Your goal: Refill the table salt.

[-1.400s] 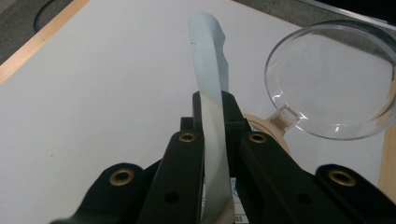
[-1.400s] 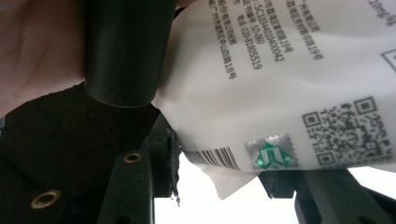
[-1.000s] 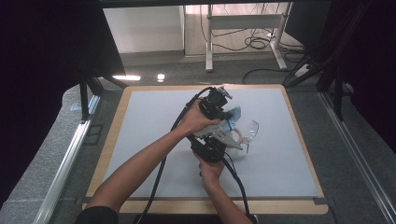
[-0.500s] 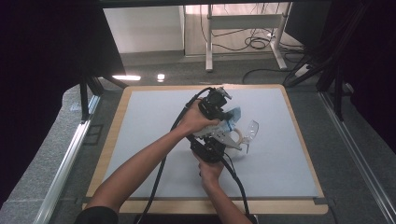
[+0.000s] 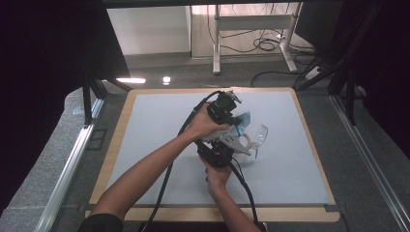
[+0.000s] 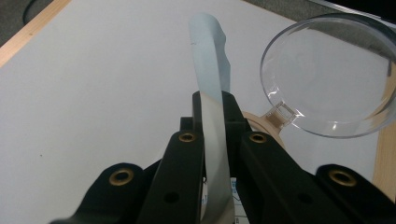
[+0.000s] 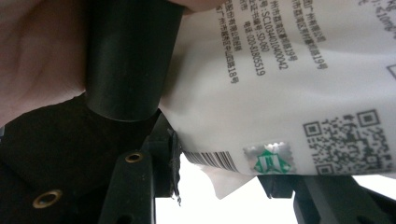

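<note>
A: Position of the thing in hand?

B: A white printed plastic sachet with a pale blue edge (image 5: 238, 126), held up over the middle of the grey mat on the wood-rimmed table (image 5: 145, 145). Both claws are on it. The left gripper (image 5: 233, 117) sits at the far end, the right gripper (image 5: 223, 145) at the near end, just beside each other.

A: Jaw state?

B: Left gripper view: both black jaws pressed together on the thin blue-grey upper strip of the sachet (image 6: 212, 107), which stands edge-on between them and curves away past the tips. Right gripper view: the printed white face with barcode and QR code (image 7: 289, 93) lies across the jaws, its lower edge caught between them; pinching, by my reading.

A: Long axis?

B: Runs roughly from one claw to the other, far to near. Any pull apart would load that line.

A: Nearby?

B: A clear round plastic lid on a tan piece (image 6: 327, 74), just to the right of the sachet, apart from it.
</note>
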The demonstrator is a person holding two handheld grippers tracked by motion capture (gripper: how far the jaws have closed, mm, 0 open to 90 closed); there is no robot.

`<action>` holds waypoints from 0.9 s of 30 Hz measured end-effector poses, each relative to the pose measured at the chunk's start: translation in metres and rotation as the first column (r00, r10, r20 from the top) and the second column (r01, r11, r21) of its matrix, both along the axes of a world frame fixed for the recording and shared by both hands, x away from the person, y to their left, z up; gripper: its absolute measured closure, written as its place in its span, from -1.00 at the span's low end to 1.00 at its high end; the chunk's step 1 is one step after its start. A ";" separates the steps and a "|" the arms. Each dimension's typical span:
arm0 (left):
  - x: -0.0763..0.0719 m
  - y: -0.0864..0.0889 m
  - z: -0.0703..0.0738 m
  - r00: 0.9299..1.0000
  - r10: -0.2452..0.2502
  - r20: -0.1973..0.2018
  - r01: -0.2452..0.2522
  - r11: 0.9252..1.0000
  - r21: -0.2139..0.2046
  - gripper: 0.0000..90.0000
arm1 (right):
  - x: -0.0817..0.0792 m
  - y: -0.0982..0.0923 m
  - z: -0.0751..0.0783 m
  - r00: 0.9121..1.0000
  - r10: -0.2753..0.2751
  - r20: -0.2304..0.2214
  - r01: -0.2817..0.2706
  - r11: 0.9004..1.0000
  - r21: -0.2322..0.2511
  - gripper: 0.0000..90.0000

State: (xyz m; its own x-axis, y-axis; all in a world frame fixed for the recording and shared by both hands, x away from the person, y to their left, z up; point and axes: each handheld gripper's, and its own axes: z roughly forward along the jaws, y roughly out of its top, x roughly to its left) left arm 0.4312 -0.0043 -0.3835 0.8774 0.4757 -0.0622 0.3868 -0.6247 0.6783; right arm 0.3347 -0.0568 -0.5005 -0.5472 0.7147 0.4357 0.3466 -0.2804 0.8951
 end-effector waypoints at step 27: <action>0.000 0.000 -0.001 1.000 0.000 -0.002 0.000 1.000 0.016 0.98 | 0.001 0.001 0.000 1.000 0.007 -0.002 -0.007 1.000 0.008 0.25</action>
State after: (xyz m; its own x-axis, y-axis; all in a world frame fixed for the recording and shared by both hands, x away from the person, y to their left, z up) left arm 0.4314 -0.0045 -0.3845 0.8773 0.4766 -0.0564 0.3883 -0.6358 0.6671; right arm 0.3357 -0.0561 -0.5003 -0.5515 0.7070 0.4427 0.3506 -0.2851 0.8921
